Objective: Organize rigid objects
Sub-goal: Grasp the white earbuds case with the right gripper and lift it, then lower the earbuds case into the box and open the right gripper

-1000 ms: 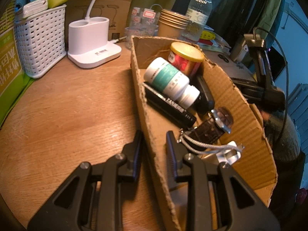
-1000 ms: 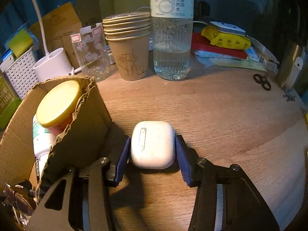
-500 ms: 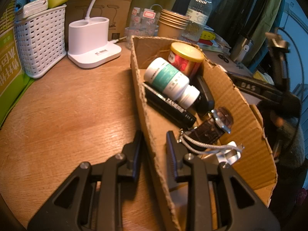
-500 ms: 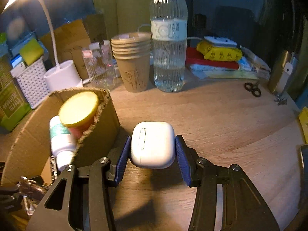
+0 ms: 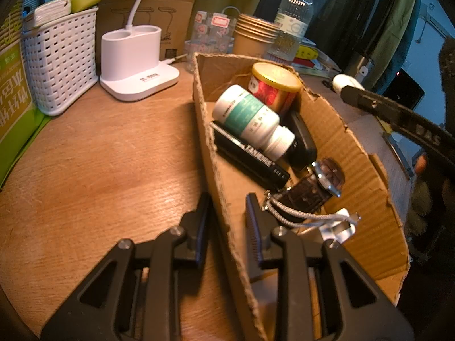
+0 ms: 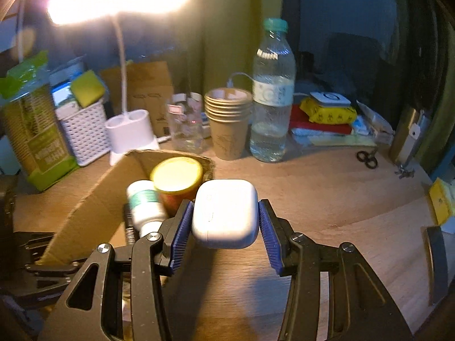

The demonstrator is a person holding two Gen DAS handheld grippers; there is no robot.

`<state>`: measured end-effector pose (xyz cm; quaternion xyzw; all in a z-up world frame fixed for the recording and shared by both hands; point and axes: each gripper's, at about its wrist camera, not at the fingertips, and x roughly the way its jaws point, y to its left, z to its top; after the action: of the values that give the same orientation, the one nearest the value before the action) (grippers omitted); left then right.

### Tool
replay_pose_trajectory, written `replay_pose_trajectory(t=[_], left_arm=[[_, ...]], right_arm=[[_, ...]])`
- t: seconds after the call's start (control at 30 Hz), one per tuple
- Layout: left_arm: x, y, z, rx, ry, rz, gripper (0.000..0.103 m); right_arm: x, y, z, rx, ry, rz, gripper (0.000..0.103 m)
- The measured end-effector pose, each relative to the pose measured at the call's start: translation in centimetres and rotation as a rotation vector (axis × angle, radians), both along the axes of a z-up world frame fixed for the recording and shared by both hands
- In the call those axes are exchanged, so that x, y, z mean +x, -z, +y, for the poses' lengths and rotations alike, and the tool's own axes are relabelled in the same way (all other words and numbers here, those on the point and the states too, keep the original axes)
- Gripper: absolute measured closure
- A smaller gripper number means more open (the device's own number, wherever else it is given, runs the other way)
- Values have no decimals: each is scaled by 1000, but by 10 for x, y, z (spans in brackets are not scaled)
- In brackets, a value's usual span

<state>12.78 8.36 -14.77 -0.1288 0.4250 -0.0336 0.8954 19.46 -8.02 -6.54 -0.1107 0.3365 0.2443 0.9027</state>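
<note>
Right wrist view: earbud case point(image 6: 224, 213) has risen beside the cardboard box point(image 6: 93, 199).

A round wooden table point(image 6: 327, 187) with visible grain fills the lower part of both views. A white desk lamp point(image 6: 130, 133) stands at the back – its head glows very bright at the top of the right wrist view. Behind it hang olive-green curtains point(image 6: 227, 28), and to their right is a dark window point(image 6: 341, 28). A brown cardboard sheet point(image 5: 153, 8) leans upright behind the lamp base – near a white plastic basket point(image 5: 59, 56).
</note>
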Motion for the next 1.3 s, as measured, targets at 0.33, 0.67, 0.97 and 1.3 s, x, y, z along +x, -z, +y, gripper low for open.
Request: replay_pose_trajectory(t=[0.33, 0.67, 0.97, 1.3], left_arm=[[0, 0, 1, -1, 0, 0, 75], [0, 0, 0, -1, 0, 0, 75], [0, 0, 0, -1, 1, 0, 75], [0, 0, 0, -1, 0, 0, 74]], right_arm=[[-27, 4, 32, -11, -131, 26, 53], [-29, 20, 44, -53, -166, 60, 53], [-38, 17, 31, -30, -166, 63, 55], [-39, 18, 32, -33, -166, 63, 55]])
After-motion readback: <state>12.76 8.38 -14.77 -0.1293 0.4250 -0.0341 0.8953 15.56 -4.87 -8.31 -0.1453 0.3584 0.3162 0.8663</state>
